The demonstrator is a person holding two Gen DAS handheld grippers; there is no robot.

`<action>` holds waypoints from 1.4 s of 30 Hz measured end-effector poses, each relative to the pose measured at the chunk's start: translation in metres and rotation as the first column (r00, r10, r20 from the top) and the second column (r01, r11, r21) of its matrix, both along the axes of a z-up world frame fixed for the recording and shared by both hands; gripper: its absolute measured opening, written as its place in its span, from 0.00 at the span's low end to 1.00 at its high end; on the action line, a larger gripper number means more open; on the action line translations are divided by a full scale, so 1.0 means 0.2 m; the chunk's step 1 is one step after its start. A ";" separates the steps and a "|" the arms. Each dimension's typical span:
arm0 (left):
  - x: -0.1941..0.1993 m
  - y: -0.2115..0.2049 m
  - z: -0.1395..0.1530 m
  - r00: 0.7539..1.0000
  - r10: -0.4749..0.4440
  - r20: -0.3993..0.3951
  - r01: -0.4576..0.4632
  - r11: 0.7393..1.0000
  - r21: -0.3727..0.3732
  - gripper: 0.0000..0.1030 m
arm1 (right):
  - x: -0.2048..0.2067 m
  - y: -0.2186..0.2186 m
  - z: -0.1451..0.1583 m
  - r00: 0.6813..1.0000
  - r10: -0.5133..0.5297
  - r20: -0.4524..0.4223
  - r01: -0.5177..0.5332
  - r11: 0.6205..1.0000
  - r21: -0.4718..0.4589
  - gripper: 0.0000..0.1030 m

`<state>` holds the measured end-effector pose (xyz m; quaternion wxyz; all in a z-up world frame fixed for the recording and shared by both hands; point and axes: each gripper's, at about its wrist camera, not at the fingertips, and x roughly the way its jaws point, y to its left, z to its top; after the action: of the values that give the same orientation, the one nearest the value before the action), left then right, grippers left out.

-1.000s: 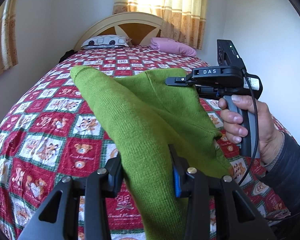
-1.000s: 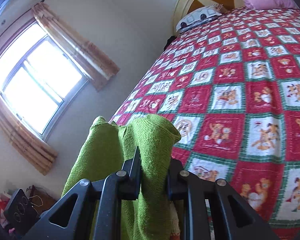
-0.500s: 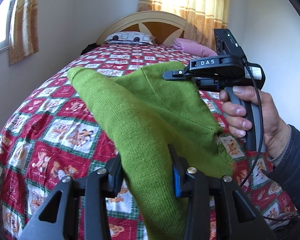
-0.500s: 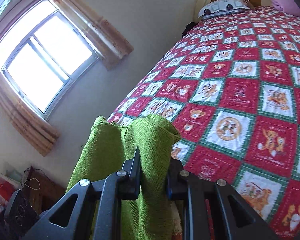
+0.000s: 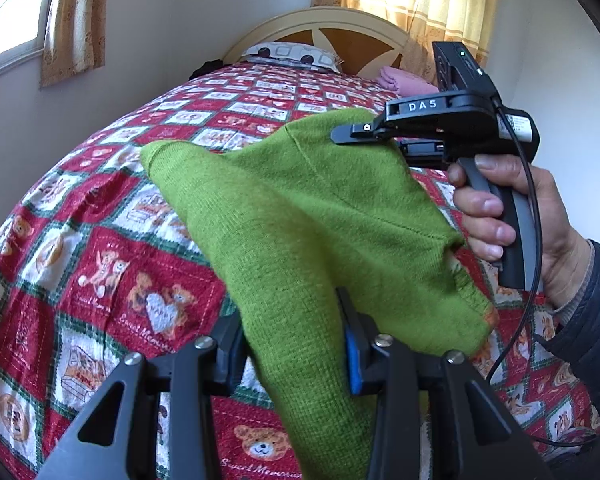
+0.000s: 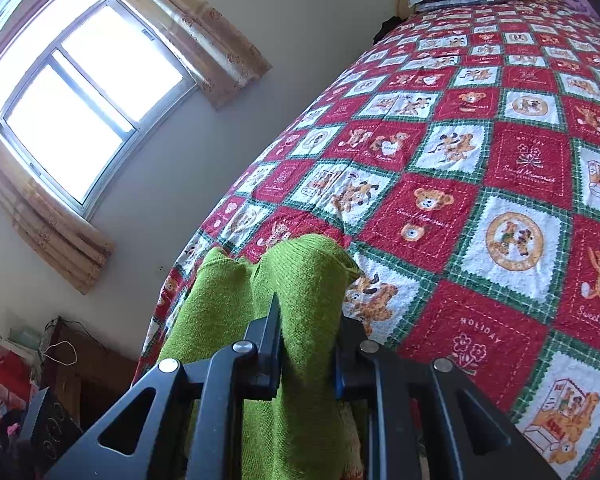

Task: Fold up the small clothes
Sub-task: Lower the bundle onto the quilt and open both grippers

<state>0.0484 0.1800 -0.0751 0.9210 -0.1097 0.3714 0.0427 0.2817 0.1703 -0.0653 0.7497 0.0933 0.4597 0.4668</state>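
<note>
The green knit garment (image 5: 300, 232) hangs in the air between your two grippers, above the near part of the bed's red teddy-bear quilt (image 5: 100, 264). Your left gripper (image 5: 296, 344) has its jaws clamped on a thick fold of the knit at the near edge, and the fabric rises away from it toward the right. Your right gripper (image 5: 352, 136), held in your right hand (image 5: 512, 224), pinches the garment's far upper edge; its own camera shows the jaws (image 6: 308, 344) closed on bunched green cloth. A patterned pillow (image 5: 292, 54) and a folded pink cloth (image 5: 404, 82) lie at the far headboard (image 5: 340, 36).
</note>
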 end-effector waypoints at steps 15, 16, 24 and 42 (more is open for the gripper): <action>-0.05 0.05 -0.10 0.998 0.055 -0.025 -0.056 0.998 -0.020 0.61 | 0.05 -0.05 -0.18 0.998 -0.058 0.012 0.059 0.991 -0.117 0.21; -0.05 0.05 -0.09 0.998 0.059 -0.024 -0.059 0.998 -0.010 0.62 | 0.04 -0.06 -0.17 0.998 -0.063 0.026 0.066 0.991 -0.119 0.22; -0.09 0.05 0.08 0.983 0.143 0.114 -0.160 0.974 0.158 0.90 | -0.34 -0.20 0.13 0.961 0.019 0.274 0.011 0.994 -0.107 0.26; 0.06 0.18 -0.17 0.970 0.238 0.042 -0.241 0.964 0.114 0.98 | -0.56 -0.24 -0.16 0.947 0.106 0.304 -0.009 0.952 -0.306 0.27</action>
<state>0.0611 0.2168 -0.1087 0.9189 -0.0998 0.3395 0.1741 0.1688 0.1226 -0.0967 0.8049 -0.1115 0.4016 0.4223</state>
